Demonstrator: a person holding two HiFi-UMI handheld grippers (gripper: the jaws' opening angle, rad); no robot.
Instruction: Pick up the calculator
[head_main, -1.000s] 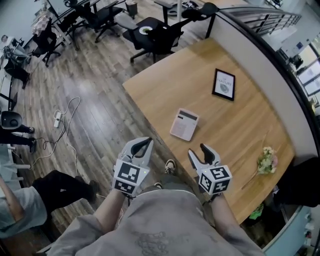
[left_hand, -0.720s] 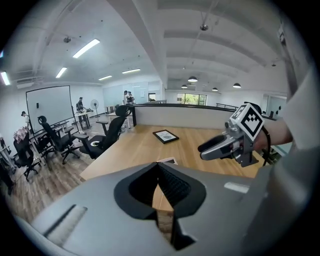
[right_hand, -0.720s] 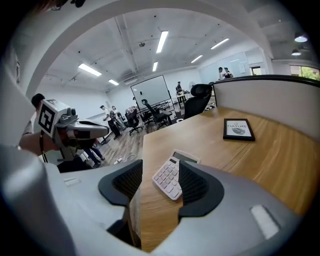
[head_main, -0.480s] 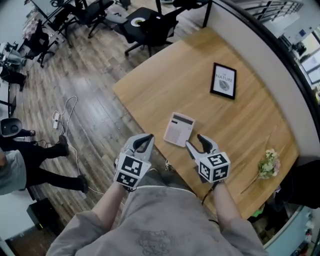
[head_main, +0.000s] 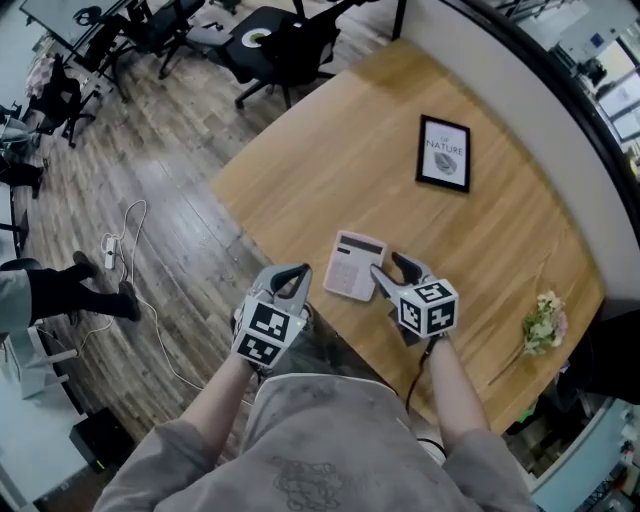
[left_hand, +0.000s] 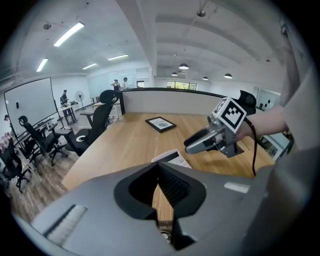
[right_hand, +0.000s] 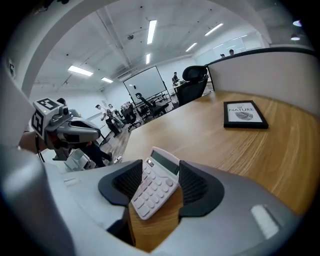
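Observation:
The pale pink calculator (head_main: 354, 264) lies flat near the front edge of the wooden table (head_main: 330, 160). My right gripper (head_main: 391, 271) is open right beside the calculator's right end. In the right gripper view the calculator (right_hand: 150, 192) shows between the spread jaws of that gripper (right_hand: 160, 171); I cannot tell whether they touch it. My left gripper (head_main: 287, 280) hangs off the table's front edge, left of the calculator. Its jaws (left_hand: 158, 172) meet at the tips with nothing in them. The left gripper view also shows the calculator (left_hand: 172, 157) and the right gripper (left_hand: 196, 144).
A black-framed picture (head_main: 444, 152) lies flat further back on the table. A small bunch of flowers (head_main: 544, 325) lies at the right. Office chairs (head_main: 285, 45) stand beyond the far corner. A cable and power strip (head_main: 110, 250) lie on the floor, near a person's legs (head_main: 60, 290).
Both grippers have moved forward towards the table. The right one went from short of the edge to alongside the calculator. The calculator has not moved on the table.

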